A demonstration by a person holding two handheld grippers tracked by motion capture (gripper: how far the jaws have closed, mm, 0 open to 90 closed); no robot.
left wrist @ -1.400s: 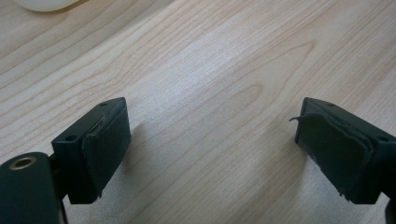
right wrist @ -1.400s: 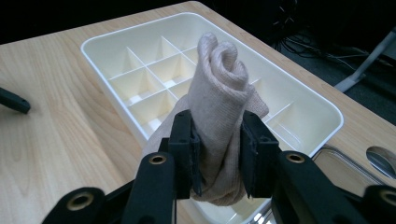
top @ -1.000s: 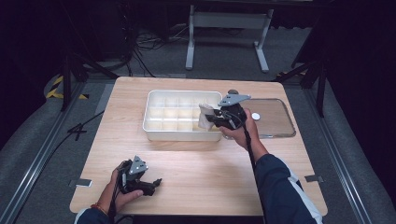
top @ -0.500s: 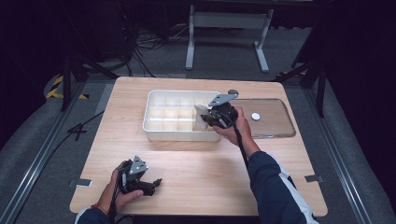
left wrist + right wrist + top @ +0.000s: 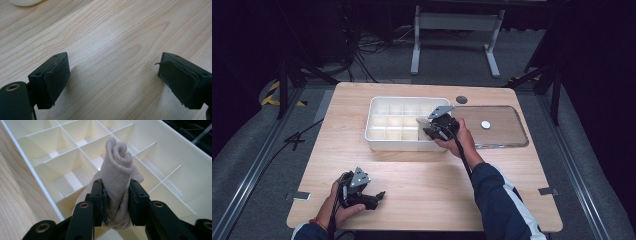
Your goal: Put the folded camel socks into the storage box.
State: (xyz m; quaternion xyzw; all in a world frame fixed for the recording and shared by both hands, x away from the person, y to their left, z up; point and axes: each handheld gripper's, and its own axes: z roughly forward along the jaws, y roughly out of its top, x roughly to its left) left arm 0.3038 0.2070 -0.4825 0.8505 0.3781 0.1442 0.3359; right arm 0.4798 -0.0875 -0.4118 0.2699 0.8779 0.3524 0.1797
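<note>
A white divided box (image 5: 377, 141) with several compartments stands in the middle of the table. My right gripper (image 5: 428, 127) hangs over its right end, shut on a rolled beige cloth (image 5: 117, 177). The roll points into the box (image 5: 175, 152), above the compartments near its front right corner. In the high view the cloth (image 5: 424, 121) shows as a pale tip ahead of the jaws. My left gripper (image 5: 378, 196) rests near the table's front left, held in a hand. Its jaws stand wide apart over bare wood, with its pads (image 5: 58, 80) touching nothing, and the left gripper (image 5: 112, 82) holds nothing.
A clear lid (image 5: 502, 137) with a white round knob (image 5: 485, 124) lies flat to the right of the box. A dark round disc (image 5: 461, 99) sits on the wood behind it. The wooden table (image 5: 427, 190) has open room between the two hands.
My right gripper has carried the rolled cloth leftward and down, from the box's right edge to over its right compartments. The left gripper has stayed where it was.
</note>
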